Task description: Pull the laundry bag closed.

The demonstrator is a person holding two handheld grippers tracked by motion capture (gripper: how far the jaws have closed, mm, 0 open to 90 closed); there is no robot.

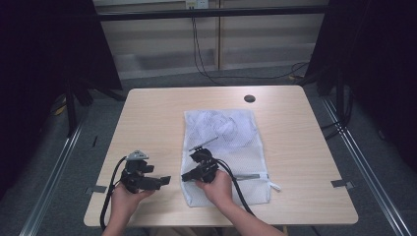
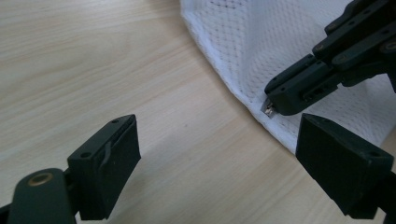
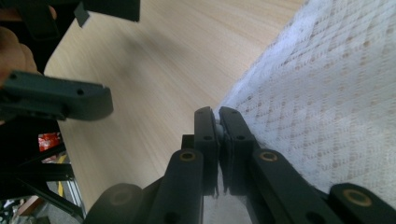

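Right gripper view: right gripper (image 3: 218, 116) clenched on mesh bag (image 3: 327, 93) edge; left gripper (image 2: 219, 154) released above table (image 2: 93, 70).

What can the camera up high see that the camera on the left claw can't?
High view alone: the whole table, the bag's zipper, both hands, the floor cables. Left gripper view alone: the left claw wide open up close, and the mesh weave where the right claw pinches the bag's edge. Both: the white mesh bag, the wooden tabletop, the right claw.

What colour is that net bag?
White mesh bag, clearest in the left gripper view.
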